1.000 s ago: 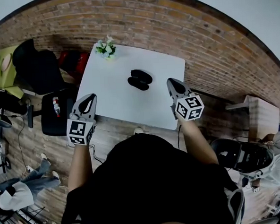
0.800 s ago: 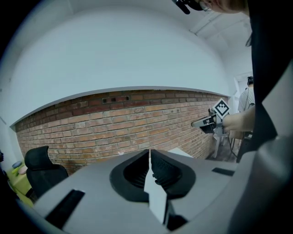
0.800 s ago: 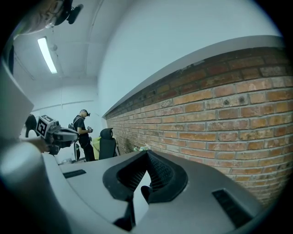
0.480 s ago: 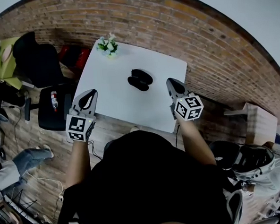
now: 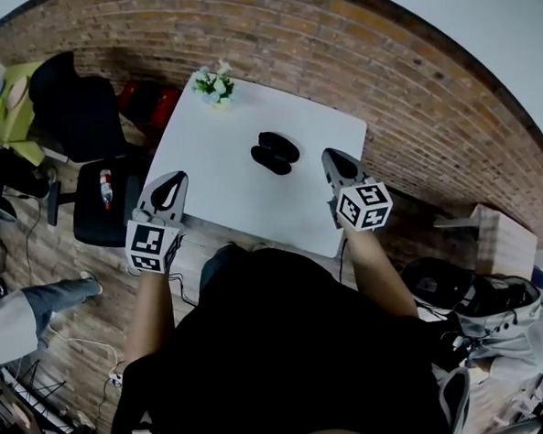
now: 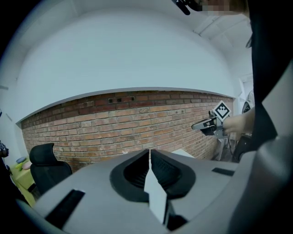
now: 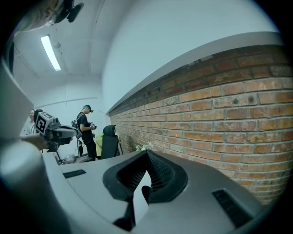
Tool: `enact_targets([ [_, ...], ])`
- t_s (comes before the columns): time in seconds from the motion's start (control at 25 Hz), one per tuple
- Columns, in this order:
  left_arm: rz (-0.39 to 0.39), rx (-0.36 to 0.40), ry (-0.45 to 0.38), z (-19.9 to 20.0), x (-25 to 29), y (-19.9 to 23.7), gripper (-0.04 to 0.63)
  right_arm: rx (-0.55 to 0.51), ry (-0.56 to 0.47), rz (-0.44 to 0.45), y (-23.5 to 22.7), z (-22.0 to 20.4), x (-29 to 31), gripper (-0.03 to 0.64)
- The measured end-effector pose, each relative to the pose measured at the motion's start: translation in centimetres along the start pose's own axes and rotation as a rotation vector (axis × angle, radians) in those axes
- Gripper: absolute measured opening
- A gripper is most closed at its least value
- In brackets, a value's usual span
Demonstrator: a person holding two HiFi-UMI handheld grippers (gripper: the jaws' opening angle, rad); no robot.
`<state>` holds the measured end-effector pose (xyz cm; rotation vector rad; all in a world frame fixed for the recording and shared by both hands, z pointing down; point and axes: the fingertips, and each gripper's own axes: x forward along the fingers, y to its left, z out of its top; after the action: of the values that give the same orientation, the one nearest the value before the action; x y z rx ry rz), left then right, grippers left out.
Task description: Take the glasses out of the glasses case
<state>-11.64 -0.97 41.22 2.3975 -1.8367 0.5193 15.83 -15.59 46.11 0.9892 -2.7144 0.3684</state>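
The black glasses case [image 5: 274,153] lies mid-worktop [image 5: 214,174], with bare white surface all round it. A small plant [image 5: 215,85] sits at the far left corner. The left hand-held gripper [image 5: 168,183] and the right hand-held gripper [image 5: 340,161] hover by the near corners, jaws pressed together, empty.

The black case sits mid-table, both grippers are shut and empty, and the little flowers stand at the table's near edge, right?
Not quite. The flowers stand at the far corner of the table, as the head view shows. The rest holds: the case sits mid-table, and the left gripper and right gripper are shut and empty.
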Motion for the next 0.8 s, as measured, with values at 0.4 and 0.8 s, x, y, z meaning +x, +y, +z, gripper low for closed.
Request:
enact_targets([
  [0.4,-0.023,-0.006,-0.015,0.1,1.4,0.7,0.018,-0.003,0.018,-0.016,-0.4,-0.2,0.7,0.015],
  [0.8,-0.073,-0.005,-0.007,-0.2,5.3,3.0,0.014,0.012,0.024,-0.04,-2.0,0.1,3.9,0.015],
])
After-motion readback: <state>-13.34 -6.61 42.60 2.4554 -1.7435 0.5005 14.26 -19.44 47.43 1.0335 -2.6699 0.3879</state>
